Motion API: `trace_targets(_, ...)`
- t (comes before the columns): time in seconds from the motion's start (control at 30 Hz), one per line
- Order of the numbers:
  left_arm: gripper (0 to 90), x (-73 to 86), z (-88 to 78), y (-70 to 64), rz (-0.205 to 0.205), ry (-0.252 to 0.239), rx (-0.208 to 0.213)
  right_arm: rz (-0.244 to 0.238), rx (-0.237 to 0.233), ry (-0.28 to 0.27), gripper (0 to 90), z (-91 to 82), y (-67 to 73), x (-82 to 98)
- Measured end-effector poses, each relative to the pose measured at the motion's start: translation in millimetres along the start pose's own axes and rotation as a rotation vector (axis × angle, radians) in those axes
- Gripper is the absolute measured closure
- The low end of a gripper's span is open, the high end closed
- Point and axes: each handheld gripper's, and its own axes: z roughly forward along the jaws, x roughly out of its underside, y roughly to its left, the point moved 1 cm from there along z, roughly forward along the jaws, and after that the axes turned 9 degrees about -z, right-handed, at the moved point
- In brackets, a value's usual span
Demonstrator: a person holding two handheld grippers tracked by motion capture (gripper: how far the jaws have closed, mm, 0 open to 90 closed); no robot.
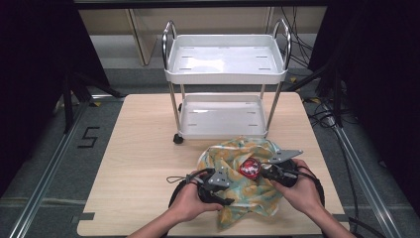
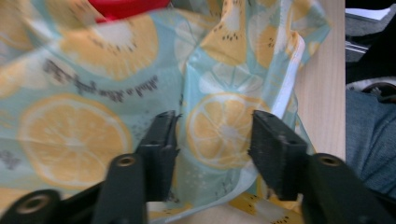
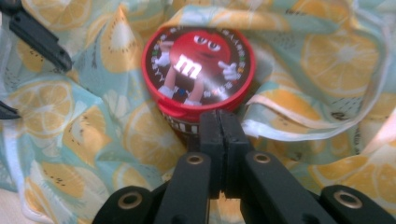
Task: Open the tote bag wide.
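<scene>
Lemon-print cloth (image 1: 247, 191) lies rumpled on the bench (image 1: 138, 163) around the red tin (image 1: 250, 168); my left tool (image 2: 215, 135) stands apart over a fold, my right tool (image 3: 219, 140) together beside the tin, so I'd pinch low.

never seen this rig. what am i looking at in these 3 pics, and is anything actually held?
No robot here: a person holds a two-jaw gripper in each hand at a wooden table. The high view looks down from above the person. The other two come from cameras riding on each gripper, looking along its black jaws.

On the table: a small white two-tier cart, and a lemon-print cloth with a red M&M's tin on it.

The left gripper has its jaws apart over a fold of cloth, not pinching it. The right gripper is shut beside the tin; whether it pinches any cloth I cannot tell.
</scene>
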Motion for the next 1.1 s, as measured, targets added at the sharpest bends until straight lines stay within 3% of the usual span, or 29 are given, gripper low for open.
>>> trace_targets(0.03, 54.9, 1.1, 2.3, 0.6, -0.007, 0.006, -0.005, 0.026, 0.004, -0.013, 90.0, 2.1, 1.6, 0.6)
trace_targets(0.07, 58.6, 1.6, 3.9, 1.3, -0.012, 0.008, 0.003, -0.005, 0.021, -0.019, 90.0, 4.2, -0.4, 1.6)
trace_targets(0.23, 68.3, 3.5, 10.5, 1.0, -0.006, 0.023, 0.023, 0.012, -0.009, 0.007, 90.0, 3.7, 3.7, 1.6)
trace_targets(0.27, 70.7, 4.3, 11.3, -0.3, -0.022, 0.027, 0.022, 0.012, 0.003, -0.02, 90.0, 7.7, 5.5, 2.8)
trace_targets(0.3, 71.8, 4.9, 12.4, -0.2, -0.018, 0.029, 0.024, 0.022, -0.014, 0.01, 90.0, 6.1, 7.4, 2.6)
trace_targets(0.37, 74.8, 6.2, 14.3, -1.2, -0.022, 0.035, 0.032, 0.009, -0.009, -0.005, 90.0, 8.2, 8.0, 3.1)
trace_targets(0.4, 76.2, 6.6, 15.1, -1.4, -0.014, 0.042, 0.028, 0.014, -0.027, 0.021, 90.0, 5.2, 8.8, 1.5)
trace_targets(0.47, 79.1, 8.0, 17.9, -2.4, -0.022, 0.05, 0.041, -0.003, -0.019, 0.0, 90.0, 7.6, 10.6, 1.5)
trace_targets(0.57, 81.4, 9.4, 21.5, -4.0, -0.001, 0.064, 0.034, -0.006, -0.029, 0.009, 90.0, 7.5, 12.3, 0.3)
trace_targets(0.63, 82.0, 9.9, 24.1, -6.6, -0.018, 0.062, 0.043, -0.015, -0.03, 0.006, 90.0, 8.1, 13.3, -0.5)
trace_targets(0.73, 82.6, 9.1, 25.0, -6.6, 0.019, 0.076, 0.04, -0.02, -0.027, -0.001, 90.0, 11.2, 18.4, -2.8)
trace_targets(0.77, 82.6, 9.6, 25.3, -6.6, 0.016, 0.088, 0.041, -0.027, -0.038, 0.018, 90.0, 9.1, 17.7, -4.0)
trace_targets(0.8, 82.6, 9.9, 26.6, -8.2, 0.001, 0.077, 0.049, -0.039, -0.022, 0.002, 90.0, 11.2, 18.3, -4.0)
trace_targets(0.83, 82.6, 9.7, 25.4, -7.3, 0.029, 0.084, 0.037, -0.03, -0.028, 0.006, 90.0, 11.1, 19.5, -3.9)
trace_targets(0.9, 82.7, 11.0, 26.3, -8.8, 0.006, 0.086, 0.045, -0.019, -0.02, 0.018, 90.0, 6.8, 14.2, -2.0)
trace_targets(1.0, 83.2, 11.0, 27.3, -8.7, 0.01, 0.093, 0.046, -0.016, -0.005, -0.033, 90.0, 3.9, 8.0, -1.3)
trace_targets(1.03, 83.3, 10.2, 26.8, -8.0, 0.034, 0.097, 0.034, -0.016, -0.011, -0.024, 90.0, 2.8, 8.6, -1.9)
trace_targets(1.1, 83.5, 10.9, 27.8, -9.8, 0.007, 0.088, 0.044, -0.022, -0.018, -0.014, 90.0, 5.2, 11.6, -2.7)
